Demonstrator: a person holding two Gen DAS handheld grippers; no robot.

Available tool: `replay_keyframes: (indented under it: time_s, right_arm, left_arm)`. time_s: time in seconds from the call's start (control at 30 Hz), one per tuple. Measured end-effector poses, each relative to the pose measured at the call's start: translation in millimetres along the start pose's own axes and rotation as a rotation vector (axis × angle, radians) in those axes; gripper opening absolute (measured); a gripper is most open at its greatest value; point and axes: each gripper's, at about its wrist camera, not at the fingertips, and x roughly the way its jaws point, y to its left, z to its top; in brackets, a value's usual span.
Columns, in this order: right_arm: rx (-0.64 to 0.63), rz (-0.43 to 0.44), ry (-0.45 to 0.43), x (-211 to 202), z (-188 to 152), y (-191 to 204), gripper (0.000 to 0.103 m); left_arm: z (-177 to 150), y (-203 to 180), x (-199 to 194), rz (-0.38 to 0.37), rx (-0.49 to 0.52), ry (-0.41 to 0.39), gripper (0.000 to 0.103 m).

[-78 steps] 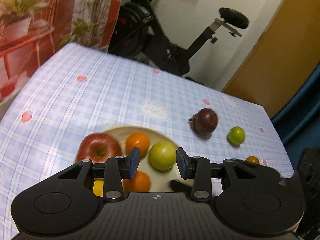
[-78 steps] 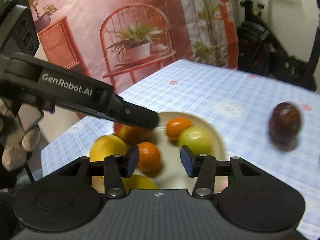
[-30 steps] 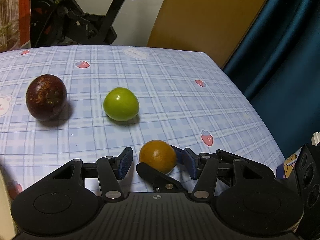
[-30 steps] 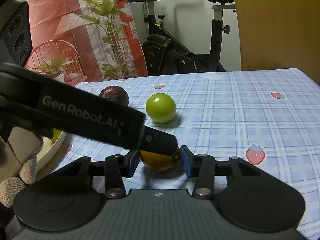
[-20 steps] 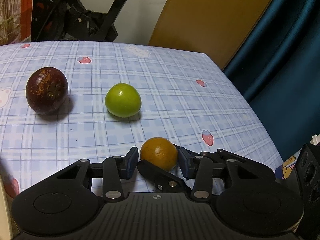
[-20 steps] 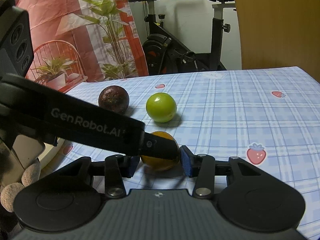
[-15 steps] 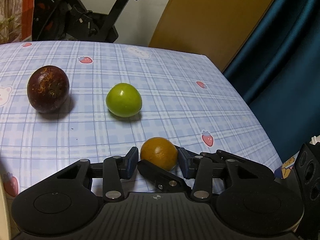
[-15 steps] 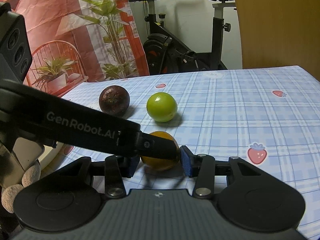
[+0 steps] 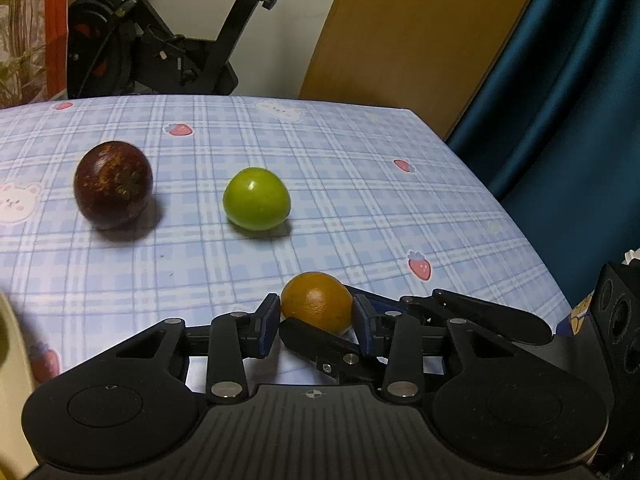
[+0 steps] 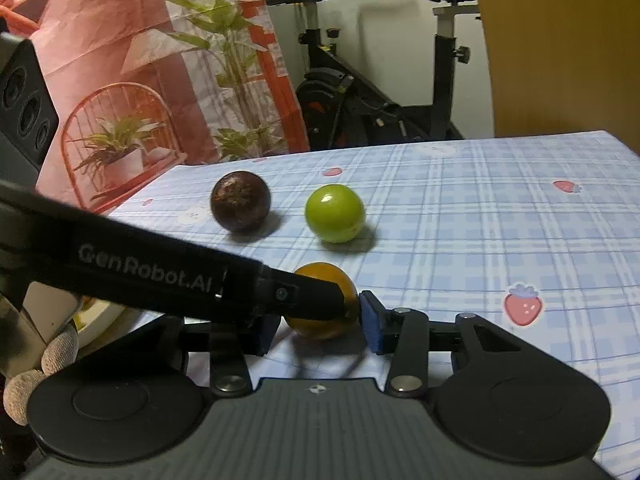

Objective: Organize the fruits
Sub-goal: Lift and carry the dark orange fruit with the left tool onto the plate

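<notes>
A small orange fruit lies on the blue checked tablecloth near its front edge. My left gripper has its blue pads closed against the orange's sides. My right gripper also brackets the same orange, with a small gap at its right pad. The left gripper's finger crosses in front of the orange. A green fruit and a dark purple fruit lie farther back on the cloth; both also show in the right wrist view, the green fruit and the purple fruit.
A cream plate's rim shows at the far left. The table's right edge drops off beside a dark blue curtain. An exercise bike stands behind the table.
Both grippers left the plate of fruit and came to the orange at the table's right. In the last second the left pads narrowed onto the orange; the view shifted slightly.
</notes>
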Motion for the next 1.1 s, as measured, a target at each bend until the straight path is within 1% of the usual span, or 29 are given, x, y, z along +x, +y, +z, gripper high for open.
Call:
replay_keyframes:
  time_s: [0.13, 0.23, 0.4, 0.5, 0.7, 0.9, 1.1]
  right_arm:
    - [-0.025, 0.003, -0.001, -3, -3, 10, 0.045]
    - [-0.051, 0.025, 0.016, -2, -5, 18, 0.045]
    - [-0.046, 0.045, 0.034, 0, -8, 30, 0.045]
    - [-0.055, 0.054, 0.047, 0, -9, 39, 0.045]
    - [-0.052, 0.080, 0.050, -5, -8, 57, 0.045]
    - [-0.113, 0.106, 0.057, 2, 2, 88, 0.045]
    - [-0.185, 0.156, 0.056, 18, 20, 123, 0.045]
  left_arm:
    - [-7, 3, -9, 0.005, -0.002, -0.001, 0.042]
    - [-13, 8, -16, 0.014, -0.020, 0.006, 0.042]
    - [-20, 18, -28, 0.022, -0.036, 0.010, 0.042]
    - [-26, 24, -38, 0.024, -0.063, 0.001, 0.041]
    - [-37, 38, -63, 0.028, -0.122, -0.044, 0.042]
    - [-41, 59, -93, 0.049, -0.160, -0.096, 0.041]
    - [-37, 87, -125, 0.081, -0.203, -0.173, 0.041]
